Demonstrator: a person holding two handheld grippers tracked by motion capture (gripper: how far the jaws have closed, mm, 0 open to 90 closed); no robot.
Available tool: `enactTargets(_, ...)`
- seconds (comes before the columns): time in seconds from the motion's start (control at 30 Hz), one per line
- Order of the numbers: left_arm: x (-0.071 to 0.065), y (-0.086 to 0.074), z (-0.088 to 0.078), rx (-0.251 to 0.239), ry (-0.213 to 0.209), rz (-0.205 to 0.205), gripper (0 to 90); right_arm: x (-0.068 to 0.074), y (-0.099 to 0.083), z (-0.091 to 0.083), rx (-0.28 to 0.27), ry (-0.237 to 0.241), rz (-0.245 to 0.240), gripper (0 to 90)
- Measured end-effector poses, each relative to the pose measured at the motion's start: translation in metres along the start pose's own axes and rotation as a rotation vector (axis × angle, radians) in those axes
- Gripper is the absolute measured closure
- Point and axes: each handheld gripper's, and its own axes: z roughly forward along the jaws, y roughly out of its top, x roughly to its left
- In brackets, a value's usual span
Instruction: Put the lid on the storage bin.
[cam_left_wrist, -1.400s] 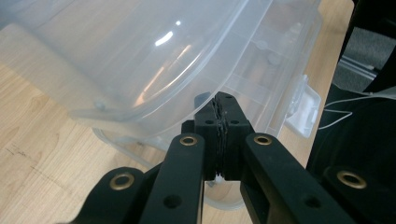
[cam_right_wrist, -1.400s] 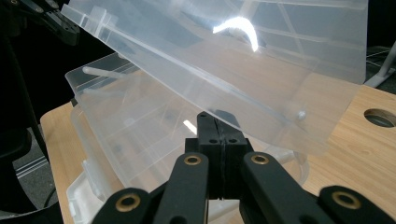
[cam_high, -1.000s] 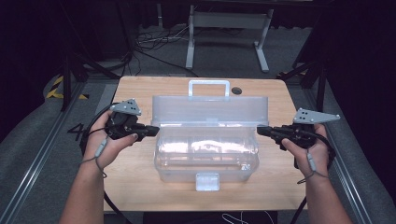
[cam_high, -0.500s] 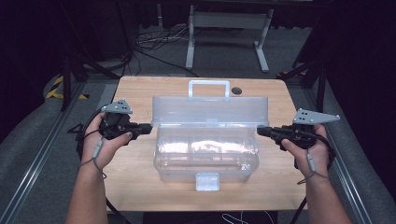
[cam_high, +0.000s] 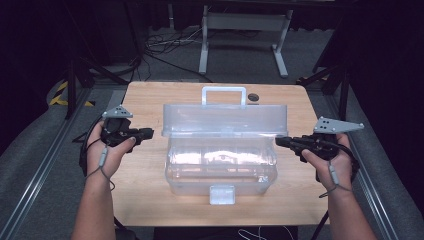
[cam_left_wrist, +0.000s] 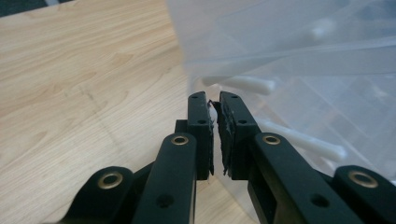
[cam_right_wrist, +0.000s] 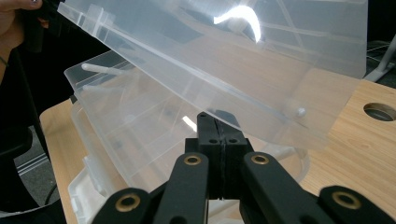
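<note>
On the wooden desk (cam_high: 150, 200) sits a clear plastic box (cam_high: 220, 165) with its lid (cam_high: 225, 120) up, the left gripper (cam_high: 142, 134) just beside the box's left end and the right gripper (cam_high: 281, 141) at its right end. The left gripper view shows its fingers (cam_left_wrist: 198, 126) a tiny crack apart with nothing between them; they have just been opening. The right gripper view shows its fingers (cam_right_wrist: 209, 140) pressed together just under the tilted lid's edge; whether they pinch it I cannot tell.

Left gripper (cam_high: 148, 133) with jaws just parting, seemingly empty; right gripper (cam_high: 280, 141) level, jaws pressed together.
</note>
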Motion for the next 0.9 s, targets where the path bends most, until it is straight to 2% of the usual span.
enactTargets(0.1,0.008,-0.002,0.004,0.014,0.010,-0.026,81.4,0.002,-0.002,-0.001,0.009,-0.005,0.001,90.0)
enactTargets(0.27,0.012,-0.003,0.009,0.024,0.025,-0.030,79.8,0.003,-0.003,-0.002,0.026,0.001,-0.002,90.0)
enactTargets(0.43,0.016,-0.006,0.013,0.043,0.032,-0.002,77.1,0.004,-0.004,-0.002,0.065,0.013,-0.007,90.0)
enactTargets(0.53,0.016,-0.010,0.017,0.065,0.024,-0.006,76.2,0.005,-0.004,-0.002,0.096,0.022,-0.004,90.0)
enactTargets(0.57,0.017,-0.010,0.018,0.072,0.019,0.003,75.9,0.005,-0.004,-0.002,0.103,0.022,-0.007,90.0)
enactTargets(0.9,0.022,-0.016,0.024,0.088,0.014,0.021,71.8,0.006,-0.006,-0.001,0.150,0.023,-0.020,90.0)
